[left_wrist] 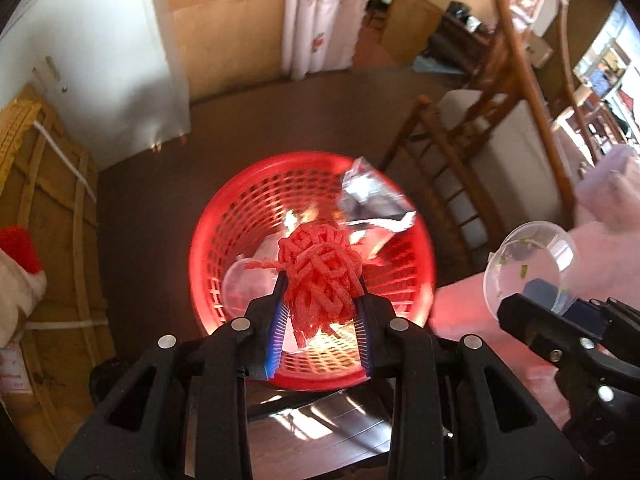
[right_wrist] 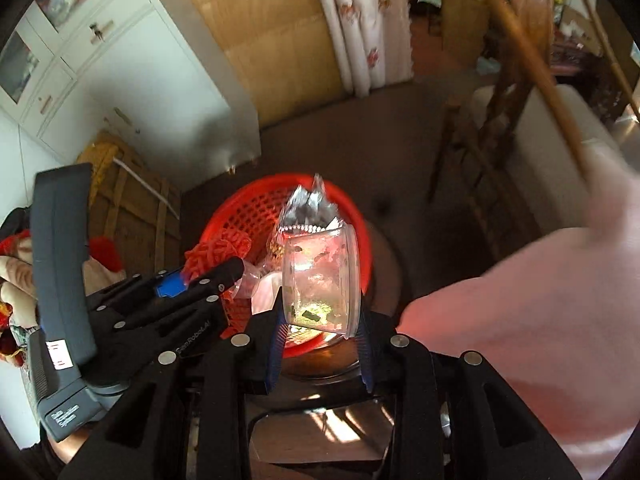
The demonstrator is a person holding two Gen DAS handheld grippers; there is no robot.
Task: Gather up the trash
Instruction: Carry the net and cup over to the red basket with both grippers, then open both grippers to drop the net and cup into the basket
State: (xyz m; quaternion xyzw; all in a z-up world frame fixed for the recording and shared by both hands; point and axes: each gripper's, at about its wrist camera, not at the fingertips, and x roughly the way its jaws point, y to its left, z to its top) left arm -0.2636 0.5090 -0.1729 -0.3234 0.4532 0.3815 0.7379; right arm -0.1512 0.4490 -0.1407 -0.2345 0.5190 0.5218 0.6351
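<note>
— So, how far along?
— Red mesh wad (left_wrist: 320,276) clamped in the left gripper (left_wrist: 320,300), clear cup (right_wrist: 320,280) clamped in the right gripper (right_wrist: 322,320), both over the red basket (left_wrist: 208,240).
— Left?
— Dropping them; a foil wrapper (left_wrist: 368,200) is already inside.

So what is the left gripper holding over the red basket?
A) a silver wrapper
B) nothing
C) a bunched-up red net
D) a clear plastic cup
C: in the left wrist view the left gripper is pinched on a bunched-up red net above the red basket; the clear plastic cup is in the right gripper.
</note>
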